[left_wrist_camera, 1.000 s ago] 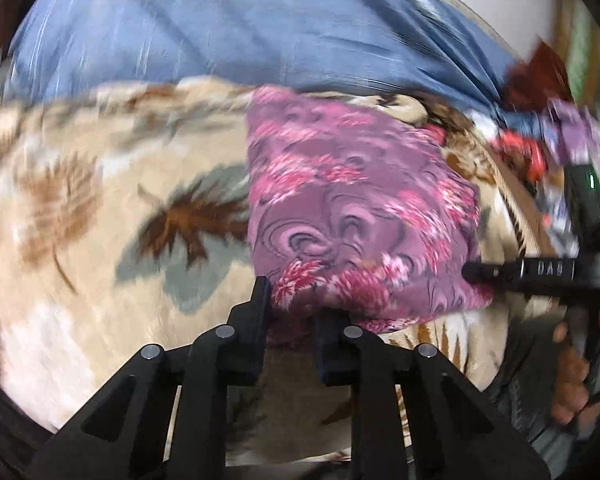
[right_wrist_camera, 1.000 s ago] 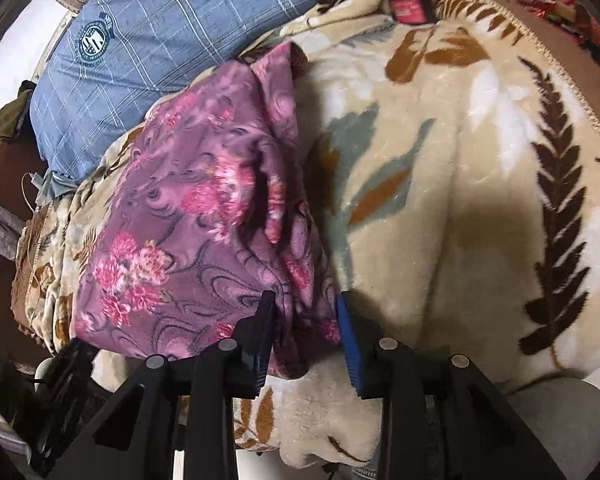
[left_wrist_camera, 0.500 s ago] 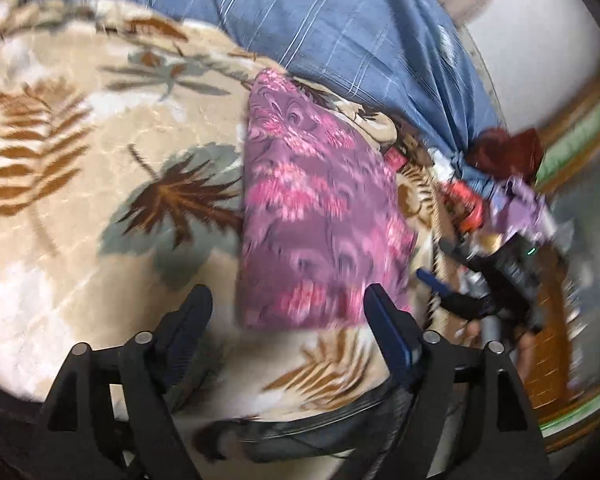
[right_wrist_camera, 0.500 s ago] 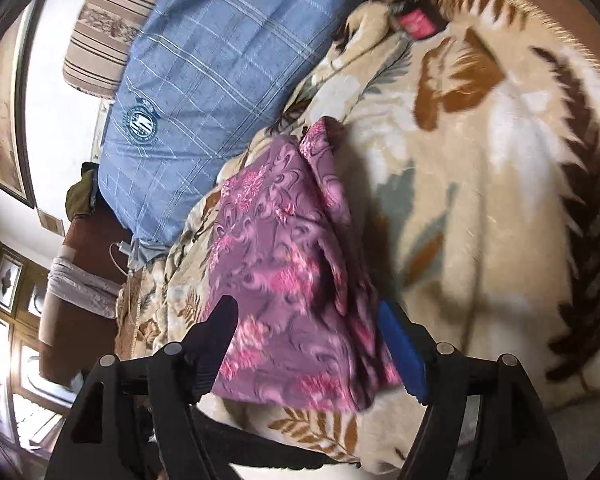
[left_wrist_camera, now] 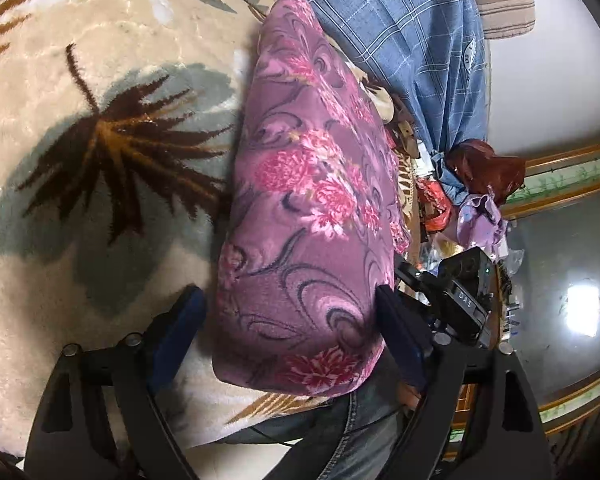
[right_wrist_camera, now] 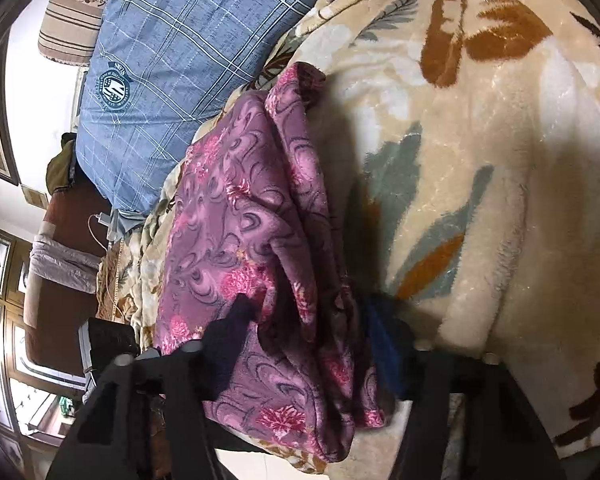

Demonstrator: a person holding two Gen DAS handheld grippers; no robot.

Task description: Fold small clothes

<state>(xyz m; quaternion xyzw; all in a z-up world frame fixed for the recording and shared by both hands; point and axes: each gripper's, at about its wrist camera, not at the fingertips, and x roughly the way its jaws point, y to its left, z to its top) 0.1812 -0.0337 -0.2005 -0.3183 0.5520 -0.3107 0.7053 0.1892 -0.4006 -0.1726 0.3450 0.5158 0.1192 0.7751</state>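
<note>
Purple floral garment (left_wrist_camera: 312, 216): folded into a long narrow bundle, lying on cream leaf-print blanket (left_wrist_camera: 100, 128), blue plaid pillow (left_wrist_camera: 412, 40) beyond its far end. Left claw (left_wrist_camera: 290, 342): spread wide, fingers either side of the near end, gripping nothing. Right claw (right_wrist_camera: 308, 344): likewise wide, straddling the opposite edge, unclamped

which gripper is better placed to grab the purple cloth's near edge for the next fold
Probably the left gripper: open, its fingers straddle the cloth at its flat near edge. The right gripper, also open, faces bunched layers.
</note>
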